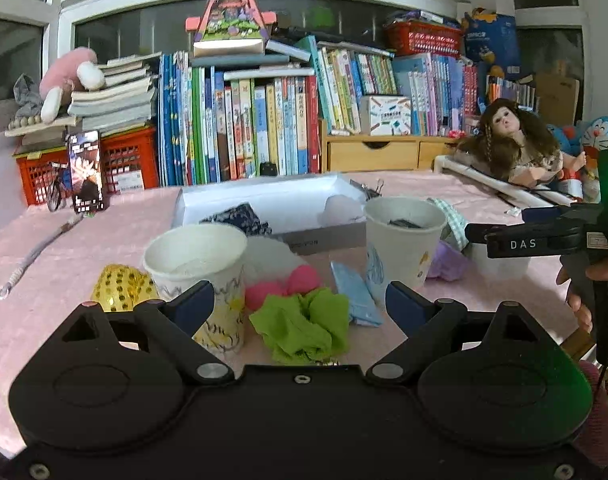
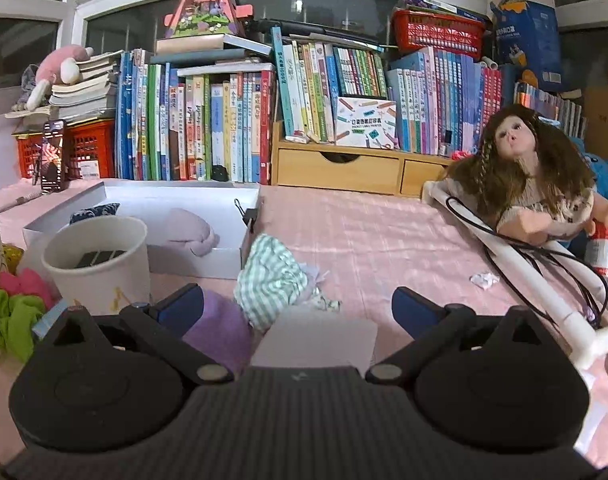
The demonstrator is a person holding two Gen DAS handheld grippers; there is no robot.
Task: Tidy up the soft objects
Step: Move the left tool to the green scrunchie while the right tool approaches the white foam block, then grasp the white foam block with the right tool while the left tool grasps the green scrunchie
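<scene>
only from the left: gold sequin piece [image 1: 121, 287].

Indoor lighting is dim and even, shadows soft. The windows [image 1: 19, 56] behind are dark. Strong fisheye bending curves both views' edges; corners vignette black. Slight softness throughout; no glare noted.

Off to the right of my left claw [image 1: 299, 304], my right claw [image 1: 504, 244] reads "DAS" in white letters along its black arm. Far ahead of it, a white box [image 2: 364, 122] among the books carries print too blurred to read.
</scene>
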